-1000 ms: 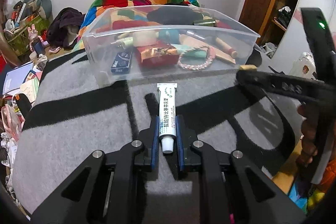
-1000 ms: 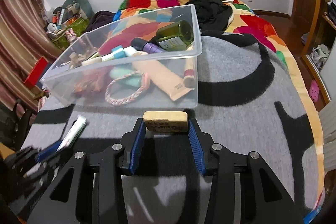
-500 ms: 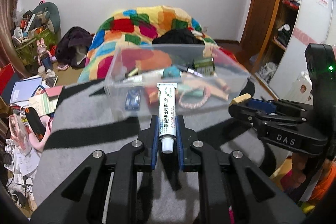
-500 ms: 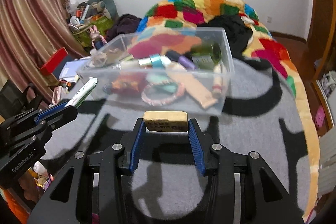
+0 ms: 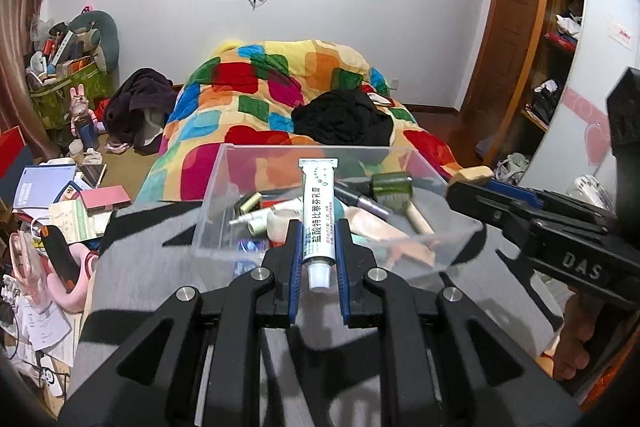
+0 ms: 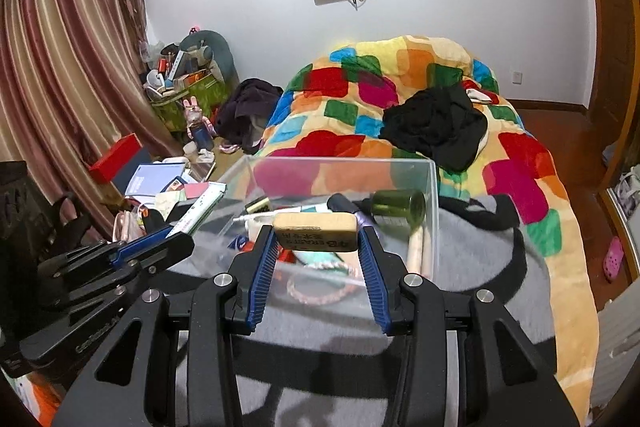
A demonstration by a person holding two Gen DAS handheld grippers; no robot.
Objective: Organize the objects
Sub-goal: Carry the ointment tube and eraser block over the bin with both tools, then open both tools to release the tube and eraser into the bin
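Your left tongs (image 5: 319,259) clench the ointment tube (image 5: 318,223), right tongs (image 6: 316,259) the eraser (image 6: 315,234), both above the part-filled clear bin (image 6: 434,227); drops remain.

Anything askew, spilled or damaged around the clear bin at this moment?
Nothing spilled or damaged. The clear bin sits upright; left gripper holds the ointment tube, right gripper the eraser.

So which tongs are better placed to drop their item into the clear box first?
Probably the right tongs: their eraser shows above the box contents. The left tongs sit at the near wall, with only the tube tip reaching over.
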